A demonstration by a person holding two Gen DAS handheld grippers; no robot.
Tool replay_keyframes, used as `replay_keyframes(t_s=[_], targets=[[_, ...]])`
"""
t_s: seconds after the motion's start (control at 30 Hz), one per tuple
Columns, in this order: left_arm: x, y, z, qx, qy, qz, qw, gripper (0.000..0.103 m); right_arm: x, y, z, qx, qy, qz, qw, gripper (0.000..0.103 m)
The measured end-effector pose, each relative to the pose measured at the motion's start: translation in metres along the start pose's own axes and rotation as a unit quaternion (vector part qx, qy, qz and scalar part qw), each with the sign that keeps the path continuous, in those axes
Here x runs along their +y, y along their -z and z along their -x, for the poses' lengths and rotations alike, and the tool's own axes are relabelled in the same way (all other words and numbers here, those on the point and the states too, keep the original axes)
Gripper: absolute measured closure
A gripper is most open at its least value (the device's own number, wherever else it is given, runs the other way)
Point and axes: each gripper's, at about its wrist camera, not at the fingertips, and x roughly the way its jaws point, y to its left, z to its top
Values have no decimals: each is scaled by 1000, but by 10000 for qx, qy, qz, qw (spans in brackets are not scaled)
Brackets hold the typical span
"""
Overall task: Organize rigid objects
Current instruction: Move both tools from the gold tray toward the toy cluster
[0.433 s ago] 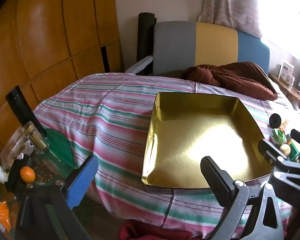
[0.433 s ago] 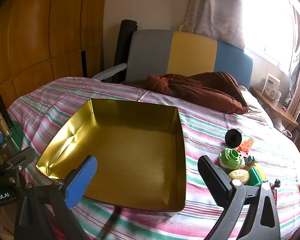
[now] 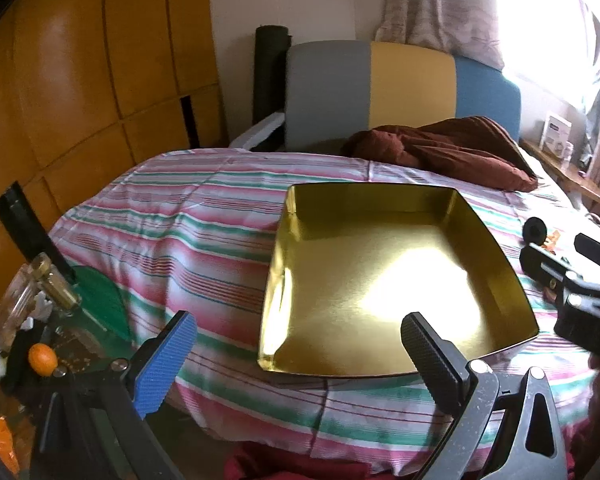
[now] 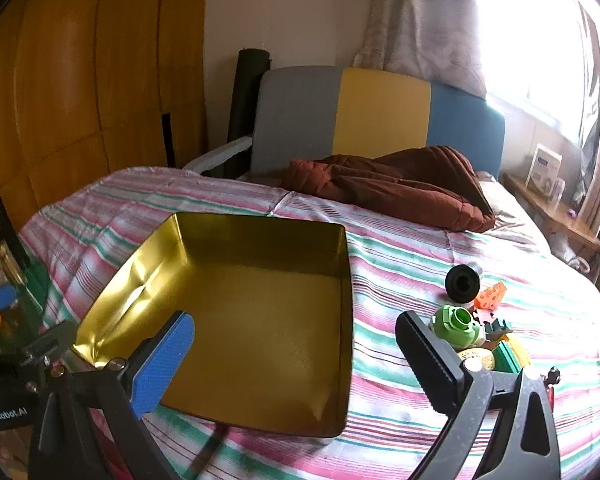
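Right wrist view: nothing's been picked up yet, gold tin's empty and both claws are spread wide.

So the gold tin (image 4: 236, 320) sits on the striped bedspread (image 4: 400, 256) close to the near edge of the bed, totally bare inside. The little pile of stuff is just to its right on the bed: a black cap (image 4: 463, 283), a green round piece (image 4: 456, 326), an orange block (image 4: 490, 295), plus a few bits I can't make out behind the black finger. The right gripper (image 4: 294, 354) hangs over the tin's near edge, jaws wide, holding nothing. The left gripper (image 3: 300, 356) hovers near the tin's left corner, also wide and empty. Looks like the very start: I'd guess the right one needs to swing right and drop onto the green piece first.
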Motion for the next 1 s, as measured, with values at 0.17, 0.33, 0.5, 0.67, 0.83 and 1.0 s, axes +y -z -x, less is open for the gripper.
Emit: replay_keyframes(t_s=[0.17,0.33,0.5,0.67,0.83,1.0], targets=[[-1,-5,-5,225,308,-35,9993,0,-32,-4,1,-5,5,-293,9996,1],[-13,-5,-8,195,471,-330,9982,0,-80,-4,4,61,36,-836,9965,1],[-28,-7,-14,288,984,-347,9941,0,-160,0,12,77,529,-1567,9862,0],[-53,-16,-12,283,1593,-490,9856,0,-234,11,17,128,1190,-2098,9704,0],[-97,-22,-10,358,1945,-1147,9735,0,-296,38,14,273,1581,-2611,9519,0],[-158,-28,-16,373,2270,-1924,9540,0,-330,52,16,204,1389,-3403,9298,0]])
